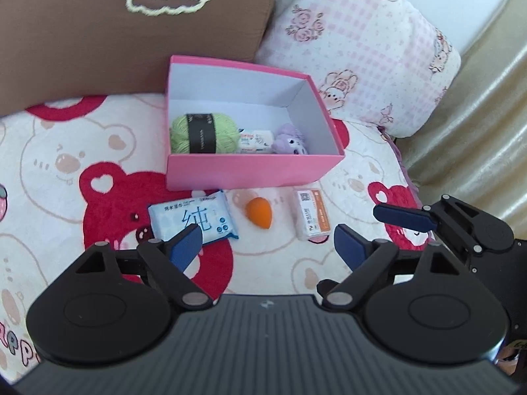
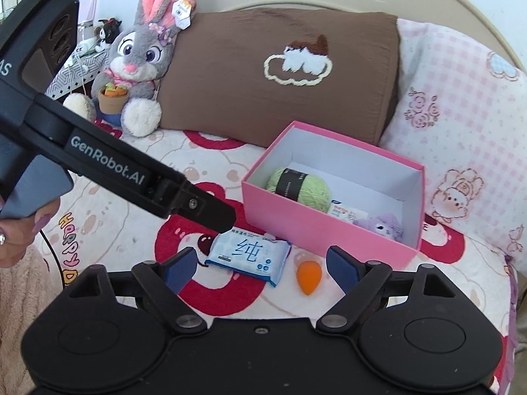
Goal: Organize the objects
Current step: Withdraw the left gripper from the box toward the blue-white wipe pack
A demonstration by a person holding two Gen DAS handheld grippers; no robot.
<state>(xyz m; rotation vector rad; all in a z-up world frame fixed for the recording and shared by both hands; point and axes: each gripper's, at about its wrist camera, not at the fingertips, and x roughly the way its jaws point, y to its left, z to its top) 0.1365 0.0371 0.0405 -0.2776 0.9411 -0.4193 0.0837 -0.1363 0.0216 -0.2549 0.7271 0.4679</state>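
- Resting on a bear-print blanket (image 1: 49,164), a pink box (image 1: 250,171) stands open-topped in front of a brown pillow (image 2: 280,72).
- Green yarn (image 1: 202,133), a small white packet (image 1: 257,141) and a purple plush toy (image 1: 291,143) lie inside the box along its near wall.
- Three things lie in a row on the blanket just before the box: a blue wipes pack (image 1: 194,219), an orange sponge (image 1: 260,216) and a small white-and-orange carton (image 1: 313,215).
- The left gripper (image 1: 266,247) hovers over that row, jaws spread wide, nothing between them.
- The right gripper (image 2: 262,263) is likewise released and empty, with the wipes pack and sponge showing between its fingers.
- A grey rabbit plush (image 2: 138,65) sits beside the pillow.
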